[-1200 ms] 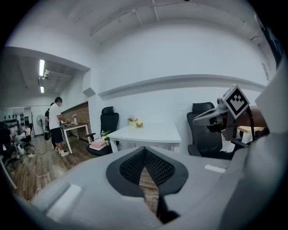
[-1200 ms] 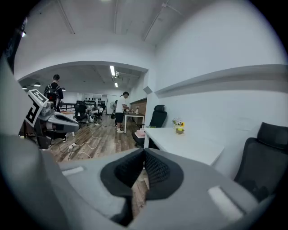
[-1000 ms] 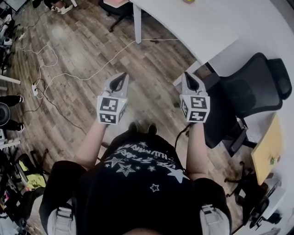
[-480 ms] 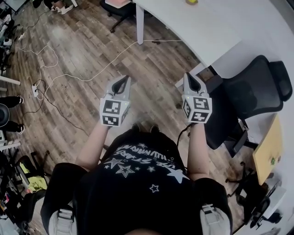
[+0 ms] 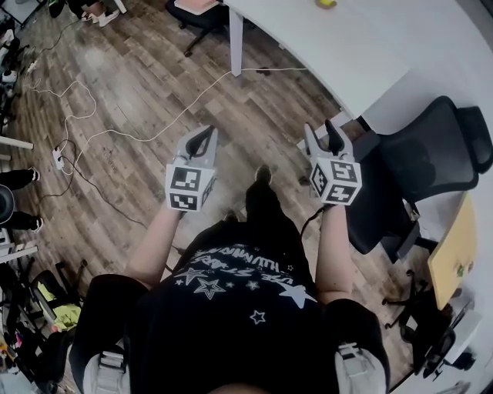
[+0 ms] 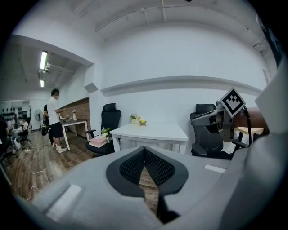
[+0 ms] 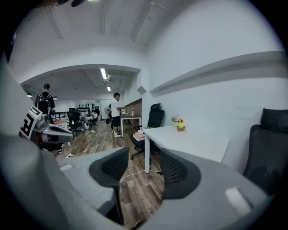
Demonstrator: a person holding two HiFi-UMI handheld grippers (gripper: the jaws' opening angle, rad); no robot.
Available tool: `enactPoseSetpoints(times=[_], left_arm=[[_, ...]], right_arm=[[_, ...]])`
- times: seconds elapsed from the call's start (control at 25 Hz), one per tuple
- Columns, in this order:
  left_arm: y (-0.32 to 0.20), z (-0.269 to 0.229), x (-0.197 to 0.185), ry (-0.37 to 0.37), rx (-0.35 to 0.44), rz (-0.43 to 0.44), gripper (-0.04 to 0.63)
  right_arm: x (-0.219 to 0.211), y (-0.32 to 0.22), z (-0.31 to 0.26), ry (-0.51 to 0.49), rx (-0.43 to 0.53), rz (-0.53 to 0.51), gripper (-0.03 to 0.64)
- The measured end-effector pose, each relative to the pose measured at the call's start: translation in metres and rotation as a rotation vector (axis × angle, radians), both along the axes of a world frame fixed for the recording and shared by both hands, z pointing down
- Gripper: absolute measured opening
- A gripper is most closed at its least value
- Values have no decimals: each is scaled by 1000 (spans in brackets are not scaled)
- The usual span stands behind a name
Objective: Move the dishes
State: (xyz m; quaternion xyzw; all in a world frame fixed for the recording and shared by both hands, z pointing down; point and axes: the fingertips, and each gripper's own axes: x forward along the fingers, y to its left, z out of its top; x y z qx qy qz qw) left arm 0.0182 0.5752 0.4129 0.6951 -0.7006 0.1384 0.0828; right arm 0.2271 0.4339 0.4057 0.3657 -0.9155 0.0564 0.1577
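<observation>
A small yellow-green bowl [image 5: 326, 3] sits at the far end of a white table [image 5: 339, 54], beside a little plant; the bowl [image 6: 142, 122] also shows in the left gripper view, and the bowl [image 7: 181, 127] in the right gripper view. My left gripper [image 5: 202, 137] is held over the wooden floor, jaws closed together with nothing between them [image 6: 145, 150]. My right gripper [image 5: 323, 132] hovers near the table's corner, jaws apart and empty [image 7: 145, 164]. Both are well short of the table.
A black office chair [image 5: 424, 154] stands just right of my right gripper. A white cable [image 5: 154, 131] and a power strip [image 5: 58, 158] lie on the floor. Another chair [image 6: 108, 123] carries a pink box [image 6: 97, 141]. People [image 7: 116, 112] stand at far desks.
The right gripper's jaws have spread apart. Both grippers have shifted slightly right, and the person's foot has stepped forward between them.
</observation>
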Motion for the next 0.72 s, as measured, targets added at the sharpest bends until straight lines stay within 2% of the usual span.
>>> enactPoseSetpoints(times=[0.28,0.44,0.72], left_arm=[[-77,20,-23,-27,-33,8,11],[-151,22,-42,-61,-45,29,11],[-282,11,-61,-63,-58,10,11]], right_arm=[[-26,-85,29,-14,-26,5,227],[-45,-161,33,-24,-29,4,227],[-65,-290,29,-6,-36,-20,227]])
